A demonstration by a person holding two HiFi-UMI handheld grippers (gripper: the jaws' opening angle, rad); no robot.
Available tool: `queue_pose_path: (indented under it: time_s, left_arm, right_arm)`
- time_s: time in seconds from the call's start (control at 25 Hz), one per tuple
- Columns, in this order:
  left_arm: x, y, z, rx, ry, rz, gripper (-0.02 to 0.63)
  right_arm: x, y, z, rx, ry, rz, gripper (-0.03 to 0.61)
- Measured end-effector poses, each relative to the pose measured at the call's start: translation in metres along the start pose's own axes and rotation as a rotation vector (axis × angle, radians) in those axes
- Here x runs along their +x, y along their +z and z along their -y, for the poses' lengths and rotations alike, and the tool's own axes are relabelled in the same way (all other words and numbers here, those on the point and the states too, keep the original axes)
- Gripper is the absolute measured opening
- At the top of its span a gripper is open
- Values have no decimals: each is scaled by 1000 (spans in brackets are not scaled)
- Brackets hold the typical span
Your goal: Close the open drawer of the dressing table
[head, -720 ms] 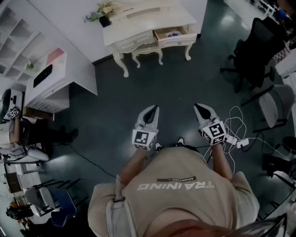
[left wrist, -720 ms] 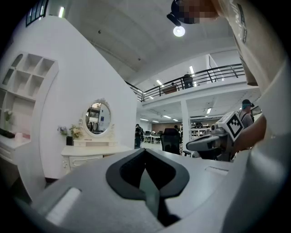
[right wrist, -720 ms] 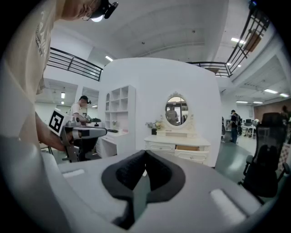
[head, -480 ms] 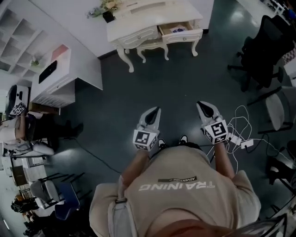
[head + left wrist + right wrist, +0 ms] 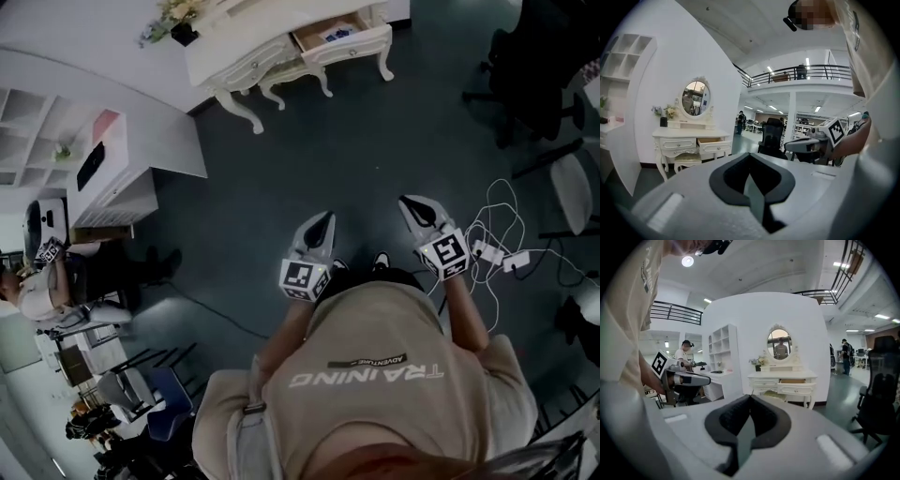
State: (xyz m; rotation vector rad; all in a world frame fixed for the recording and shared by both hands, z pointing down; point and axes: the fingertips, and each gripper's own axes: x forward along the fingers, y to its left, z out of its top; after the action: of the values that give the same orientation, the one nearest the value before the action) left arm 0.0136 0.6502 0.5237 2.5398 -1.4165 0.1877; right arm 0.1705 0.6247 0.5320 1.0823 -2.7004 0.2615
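Note:
The white dressing table (image 5: 251,49) stands against the wall at the top of the head view, several steps away. Its right-hand drawer (image 5: 343,37) is pulled out. An oval mirror tops the dressing table (image 5: 689,139), and the open drawer (image 5: 714,146) shows in the left gripper view. The right gripper view shows the same table (image 5: 782,379) and drawer (image 5: 797,388). My left gripper (image 5: 324,221) and right gripper (image 5: 410,204) are held side by side over the dark floor, both shut and empty. In their own views the left gripper (image 5: 750,155) and right gripper (image 5: 750,397) have their tips together.
A white desk with shelves (image 5: 127,155) stands left of the dressing table, and a person sits at a desk (image 5: 37,281) further left. Black office chairs (image 5: 530,70) stand at the right. Cables and a power strip (image 5: 495,251) lie on the floor by my right side.
The head view has swung, so the dressing table now sits higher and further left in it. Both grippers stay shut and level in front of the body.

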Motion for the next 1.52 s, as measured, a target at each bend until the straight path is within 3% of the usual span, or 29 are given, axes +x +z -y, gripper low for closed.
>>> queue_pose_path:
  time_s: [0.2,0.32,0.52,0.8,1.0,1.12,1.28,1.44,1.52]
  left_arm:
    - [34,-5,-23,-24,-31,-37,-2]
    - [62,-3,-44,-19,-65,-29,-2]
    - [113,22,-69,-19,-158,29,-2]
    - [179,49,-131,22,-262,46,-2]
    - [229,48,-168,-36,-258,13,-2]
    - [264,57,-200,10,-224,4,-2]
    - [322,47,-233,4,-155,-59,-2]
    - [384,70,-226,158,-158,-143,-2]
    - [421,90,-218,151,-168,-133,-2]
  right_arm:
    - [15,-17,14,67,11,-57,3]
    - [36,-11,26,46,11,-59,3]
    - [64,29,58,-20,-90,-67,3]
    - [161,82,95,-59,-128,-67,3]
    - [204,77,141,79,-151,-83,3]
    - [235,73,175,90,-134,-107,3]
    - [277,68,232,111,-91,-87,3]
    - [309,79,293,86,-12,-84,3]
    - [324,91,328,35,35,-83,3]
